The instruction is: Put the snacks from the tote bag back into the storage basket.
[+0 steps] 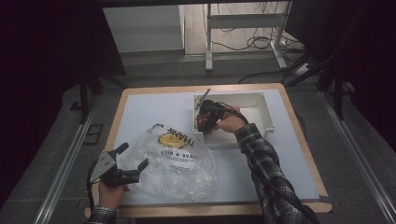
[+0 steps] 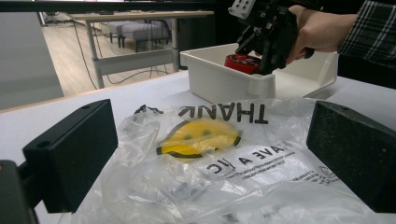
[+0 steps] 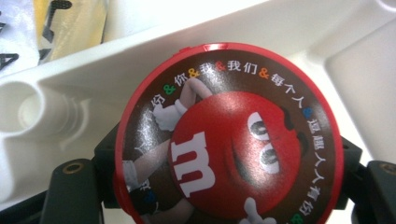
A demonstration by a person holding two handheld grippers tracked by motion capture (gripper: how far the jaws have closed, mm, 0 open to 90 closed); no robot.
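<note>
Fingers [image 3: 79, 196] clamp red candy tin [image 3: 229, 135] between them.

Setting: lab or office test room, not a home. Work table [image 1: 140, 105] is a wood-edged board with a white top, standing on grey carpet between two metal floor rails [image 1: 63, 163]. Dark curtains [image 1: 42, 42] screen the left and right sides. Far beyond: a white metal desk frame [image 1: 243, 23] with loose cables [image 1: 261, 44] on a wood floor, and a grey sofa [image 2: 130, 29] in the left gripper view.
</note>
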